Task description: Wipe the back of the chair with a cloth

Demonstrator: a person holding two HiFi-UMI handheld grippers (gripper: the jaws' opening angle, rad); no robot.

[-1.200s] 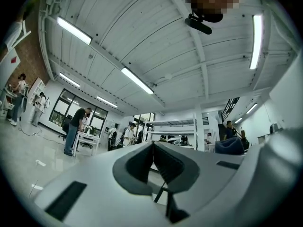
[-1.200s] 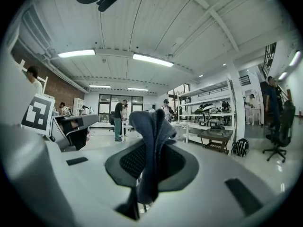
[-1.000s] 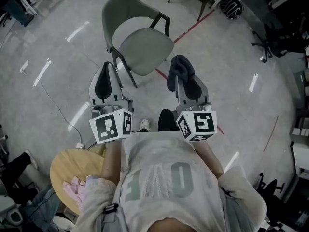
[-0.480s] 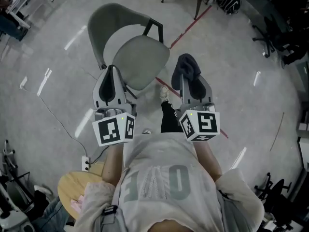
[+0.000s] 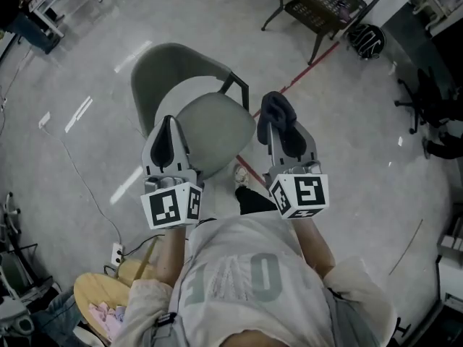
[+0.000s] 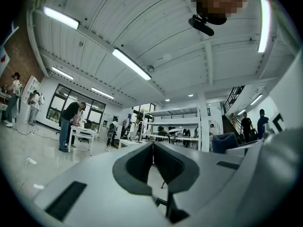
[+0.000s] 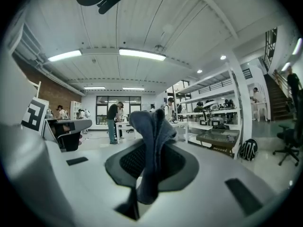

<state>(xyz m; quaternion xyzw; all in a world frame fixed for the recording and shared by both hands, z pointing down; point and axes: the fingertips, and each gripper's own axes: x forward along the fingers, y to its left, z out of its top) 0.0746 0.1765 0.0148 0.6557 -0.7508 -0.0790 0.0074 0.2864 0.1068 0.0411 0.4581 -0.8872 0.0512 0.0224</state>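
Head view: grey chair (image 5: 189, 96) at 11 o'clock, its back on the far side. Left gripper (image 5: 168, 123) over it; right gripper (image 5: 272, 118) at 1 o'clock, with dark cloth (image 5: 278, 107). Left gripper view: fingers pressed together, nothing between. Right gripper view: fingers pinching the cloth, bunched end standing up.

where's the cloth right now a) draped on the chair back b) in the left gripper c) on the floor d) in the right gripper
D: the right gripper view shows the dark cloth pinched between the jaws of the right gripper, while the left gripper is shut on nothing.
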